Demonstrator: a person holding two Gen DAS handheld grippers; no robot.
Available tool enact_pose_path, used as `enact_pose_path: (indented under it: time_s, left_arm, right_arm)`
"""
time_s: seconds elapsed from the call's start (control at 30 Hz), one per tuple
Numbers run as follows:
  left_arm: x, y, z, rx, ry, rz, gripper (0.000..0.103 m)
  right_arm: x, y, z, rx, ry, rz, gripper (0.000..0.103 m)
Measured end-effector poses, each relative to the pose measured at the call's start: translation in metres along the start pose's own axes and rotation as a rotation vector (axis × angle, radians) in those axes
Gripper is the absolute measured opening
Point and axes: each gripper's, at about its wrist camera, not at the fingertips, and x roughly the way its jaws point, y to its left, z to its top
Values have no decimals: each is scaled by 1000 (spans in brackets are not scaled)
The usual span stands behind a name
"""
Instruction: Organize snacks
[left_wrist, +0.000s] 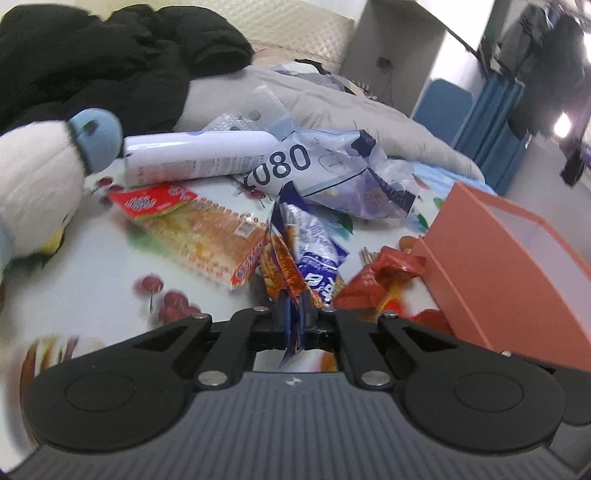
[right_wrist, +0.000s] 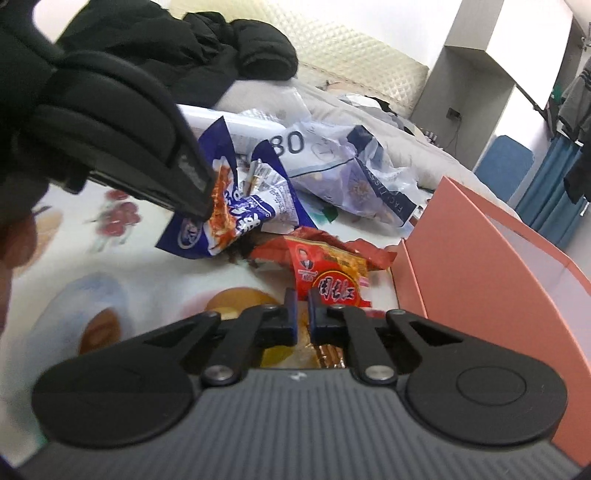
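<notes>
My left gripper (left_wrist: 294, 321) is shut on the tail of a blue and orange snack packet (left_wrist: 314, 243). In the right wrist view the same left gripper (right_wrist: 205, 203) comes in from the upper left, and the blue packet (right_wrist: 243, 214) hangs crumpled from it just above the bedsheet. My right gripper (right_wrist: 303, 314) is shut on the near edge of a red snack packet (right_wrist: 328, 273) that lies beside the pink box (right_wrist: 480, 266). From the left wrist view, this red packet (left_wrist: 376, 277) shows against the pink box (left_wrist: 498, 266), whose top is open.
A cracker packet (left_wrist: 195, 225), a white bottle (left_wrist: 199, 157) and a printed plastic bag (left_wrist: 332, 173) lie on the fruit-print sheet. A plush toy (left_wrist: 37, 192) sits at the left. Black clothing (left_wrist: 110, 66) and a grey duvet (left_wrist: 351, 107) lie behind.
</notes>
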Motion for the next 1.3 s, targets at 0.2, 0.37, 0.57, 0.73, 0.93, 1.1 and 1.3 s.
enact_pose_path:
  time_s: [0.2,0.37,0.57,0.73,0.93,1.1,1.3]
  left_arm:
    - [-48,-1,-26,-65,-20,37,4]
    - [-96,3,-52,-126,-33,66,4]
    - [-153,-3,-85,-170,-49,121,4]
    - [-192,-7,-117,-240,-43,142,4]
    - [-225,-18,-147,-286,-23,181,4]
    - [-242,-19,-164,-349,11,187,5]
    - [-256,-26,-171,-317,59,183,12]
  right_arm:
    - [-38,5,-9,-24,-8,60,5]
    - [-74,6,-13,-30,-18,121,3]
    - [-112,4,-29,-60,-19,196,3]
    - [-147,2,-49,-107,-20,256,3]
    - [-185,-7,-72,-172,-30,327,3]
    - [-205,-16,-90,-196,-18,363,3]
    - [-212,-29,-97,-176,4,395,4]
